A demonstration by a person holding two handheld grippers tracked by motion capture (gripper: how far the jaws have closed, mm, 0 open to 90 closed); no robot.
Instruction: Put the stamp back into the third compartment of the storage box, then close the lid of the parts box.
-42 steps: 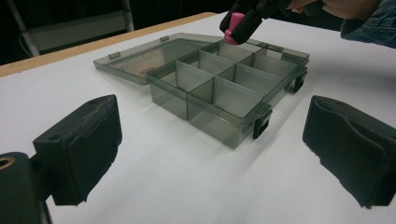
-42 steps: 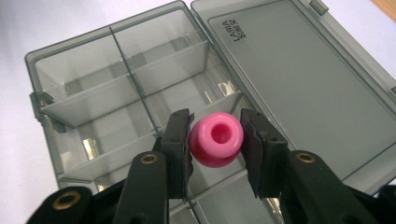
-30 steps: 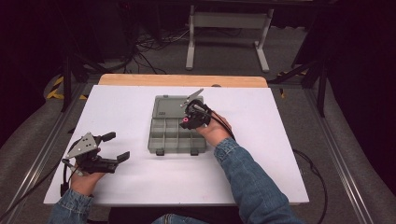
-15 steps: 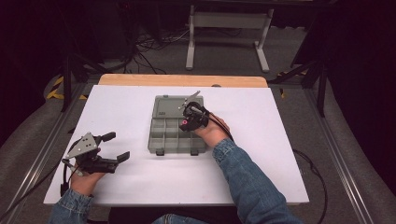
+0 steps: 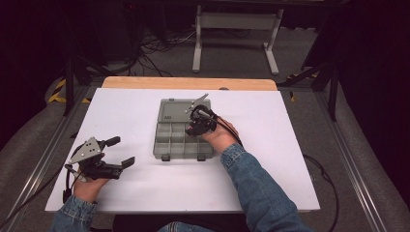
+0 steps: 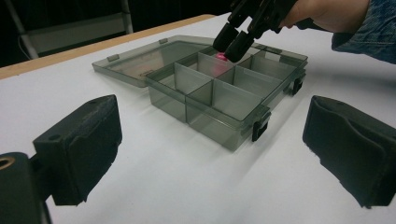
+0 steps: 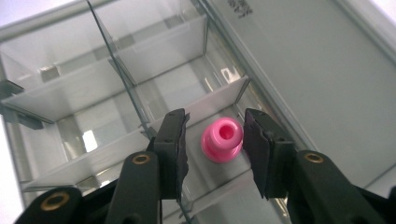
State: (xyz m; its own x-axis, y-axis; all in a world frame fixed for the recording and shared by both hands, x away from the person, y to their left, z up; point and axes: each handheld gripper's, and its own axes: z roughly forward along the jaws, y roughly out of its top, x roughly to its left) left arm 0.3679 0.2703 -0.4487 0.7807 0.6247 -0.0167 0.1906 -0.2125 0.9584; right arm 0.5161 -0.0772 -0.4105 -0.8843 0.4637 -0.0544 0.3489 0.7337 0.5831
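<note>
Right hand-held gripper (image 7: 212, 140): tips down into the open organizer box (image 5: 170, 145), forearm reaching in from 5 o'clock; jaws have just been opening, pads slightly clear of the pink knob (image 7: 222, 139) between them.
Pink knob: in a compartment by the lid hinge.
Left hand-held gripper (image 5: 116, 152): rests at 8 o'clock on the table (image 5: 270, 159), jaws apart, empty.

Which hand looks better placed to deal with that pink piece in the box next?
The right. Its gripper hangs over the box with the pink piece between its jaws, not pressed. The left gripper sits open on the table, well away from the box.
</note>
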